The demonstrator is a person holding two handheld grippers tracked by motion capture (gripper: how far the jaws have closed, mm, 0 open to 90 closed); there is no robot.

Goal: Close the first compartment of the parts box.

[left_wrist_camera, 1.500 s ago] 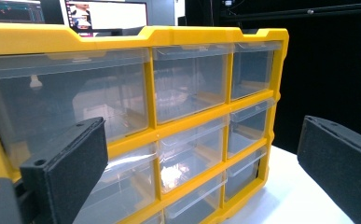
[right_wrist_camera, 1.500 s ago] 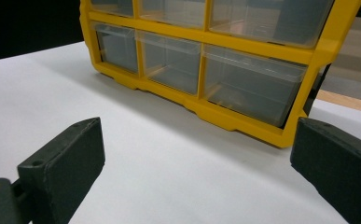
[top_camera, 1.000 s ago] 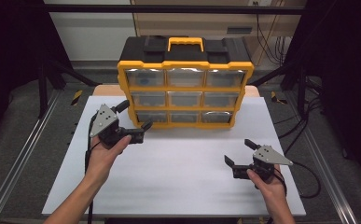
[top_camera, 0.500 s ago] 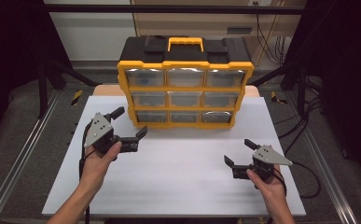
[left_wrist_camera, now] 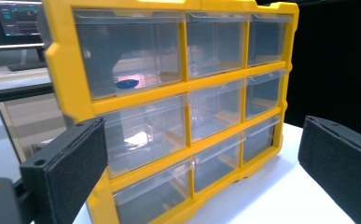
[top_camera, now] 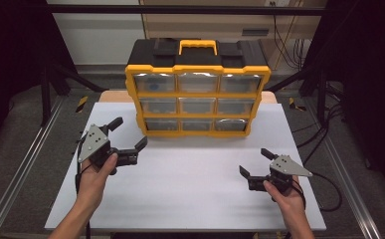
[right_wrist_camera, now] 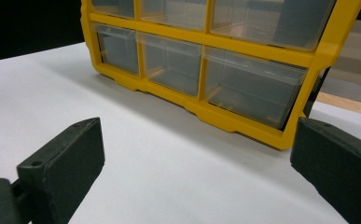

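Note:
A yellow and black drawer organizer [top_camera: 197,99] with clear drawers in three rows stands upright at the back of the white table [top_camera: 190,199]. All its drawers look closed. A small blue item [left_wrist_camera: 127,84] lies in the top-left drawer. My left gripper [top_camera: 128,133] hovers open just off the organizer's lower left corner, holding nothing. In the left gripper view its gripper [left_wrist_camera: 201,172] faces the drawer fronts [left_wrist_camera: 187,126] at an angle. My right gripper [top_camera: 254,162] is open and empty near the front right of the table. The right gripper view has its gripper [right_wrist_camera: 199,172] aimed at the bottom row [right_wrist_camera: 187,60].
A yellow carry handle [top_camera: 197,46] tops the organizer. Metal rails [top_camera: 26,164] and dark floor flank the table. Cables [top_camera: 324,194] trail off to the right. Bare white tabletop lies between the two grippers.
My left gripper has drawn back from the organizer's front, moving left and toward the person, still open. The right gripper has stayed put.

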